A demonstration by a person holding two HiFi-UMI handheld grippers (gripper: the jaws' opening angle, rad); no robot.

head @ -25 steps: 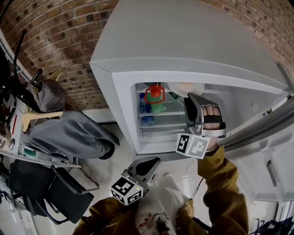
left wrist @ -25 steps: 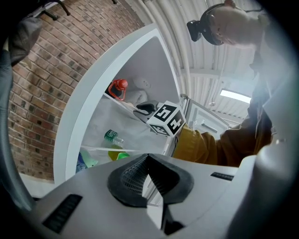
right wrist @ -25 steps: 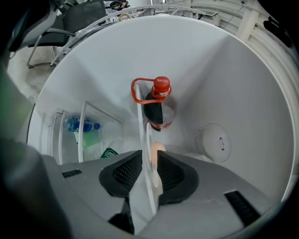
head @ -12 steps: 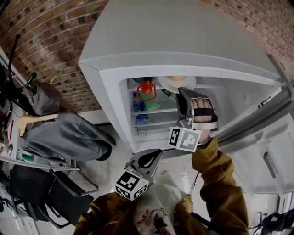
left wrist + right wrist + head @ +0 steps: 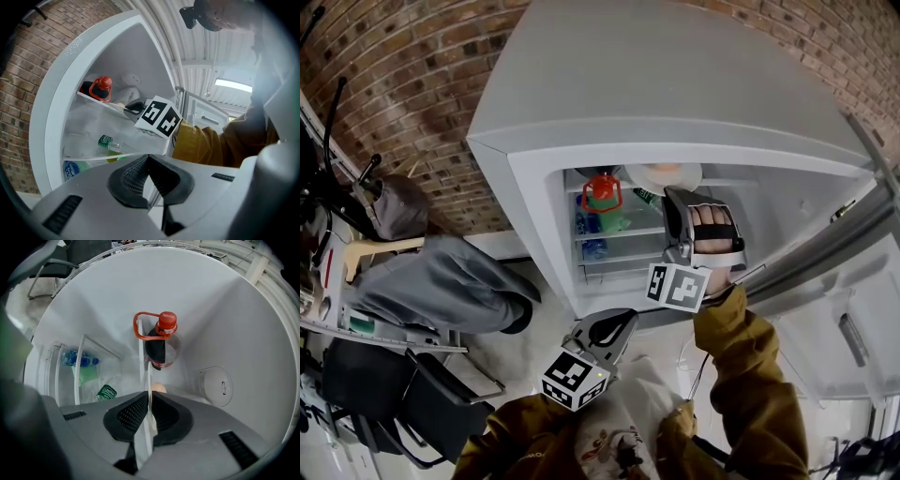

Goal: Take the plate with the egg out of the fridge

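Little change: the right hand-held gripper (image 5: 149, 397) stays clamped on the plate (image 5: 662, 175) by its rim. Plate and egg (image 5: 158, 388) have barely budged on the top shelf of the fridge (image 5: 675, 84), so the pull-out looks barely begun. The left hand-held gripper (image 5: 148, 160) hangs closed and empty below the fridge.

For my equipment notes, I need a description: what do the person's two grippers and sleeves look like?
Both the left gripper and the right gripper have light grey bodies with black ribbed pads. Each carries a white cube with black square markers. The sleeves are mustard-brown.
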